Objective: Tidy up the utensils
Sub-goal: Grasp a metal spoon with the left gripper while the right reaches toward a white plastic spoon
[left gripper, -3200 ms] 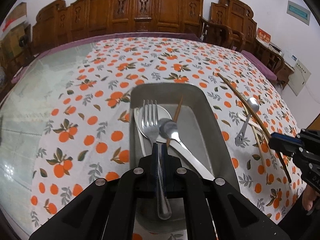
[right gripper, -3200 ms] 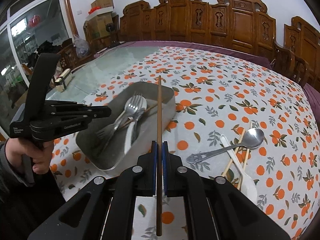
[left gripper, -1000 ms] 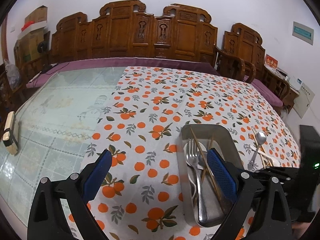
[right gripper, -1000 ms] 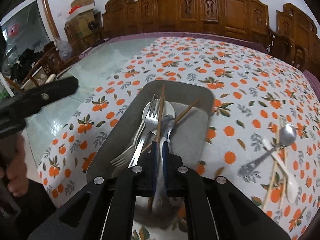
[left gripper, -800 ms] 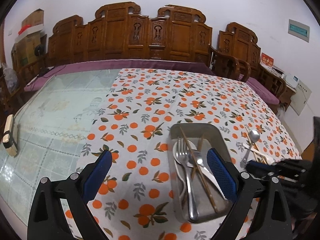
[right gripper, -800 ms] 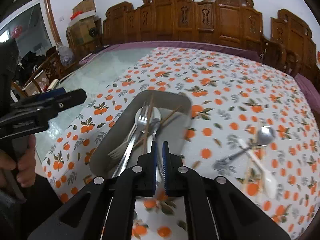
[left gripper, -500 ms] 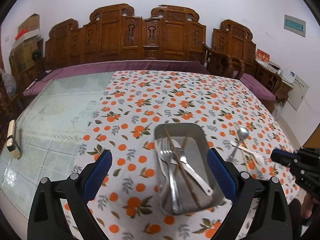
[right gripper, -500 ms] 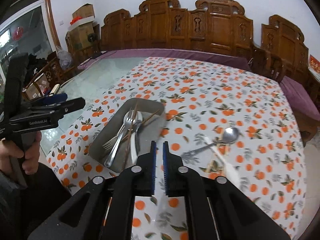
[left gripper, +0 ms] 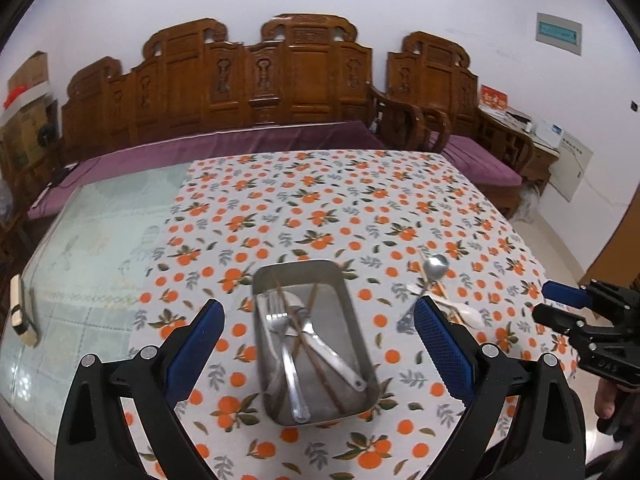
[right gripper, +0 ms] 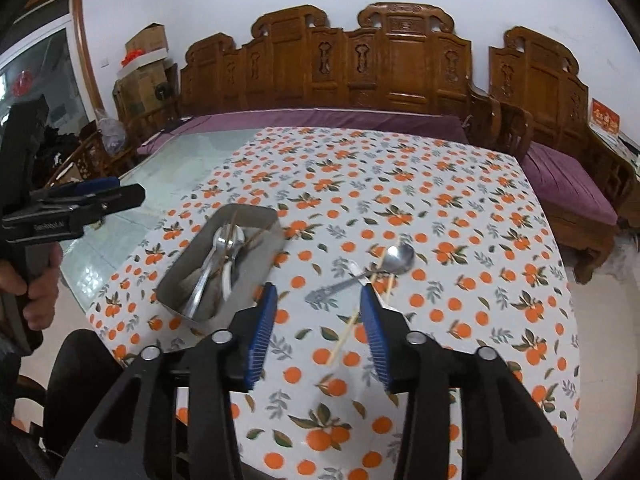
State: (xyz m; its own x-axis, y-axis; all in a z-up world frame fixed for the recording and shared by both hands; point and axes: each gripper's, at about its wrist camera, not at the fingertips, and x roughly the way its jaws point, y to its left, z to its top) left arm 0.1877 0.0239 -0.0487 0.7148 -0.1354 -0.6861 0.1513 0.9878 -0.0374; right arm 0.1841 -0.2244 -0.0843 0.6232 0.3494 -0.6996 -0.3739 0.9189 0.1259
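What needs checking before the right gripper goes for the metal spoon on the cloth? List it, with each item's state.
1. Right gripper empty and open: ok, nothing between its blue pads.
2. Left gripper out of the way: ok, it is open, empty and held above the metal tray, not over the loose pieces.
3. Metal spoon reachable: ok, it lies on the tablecloth just ahead of the right gripper.
4. Spoon free to lift alone: not ok, light chopsticks cross its handle and a white spoon lies against it.
5. Room in the tray: ok, its right side is bare beside the fork.
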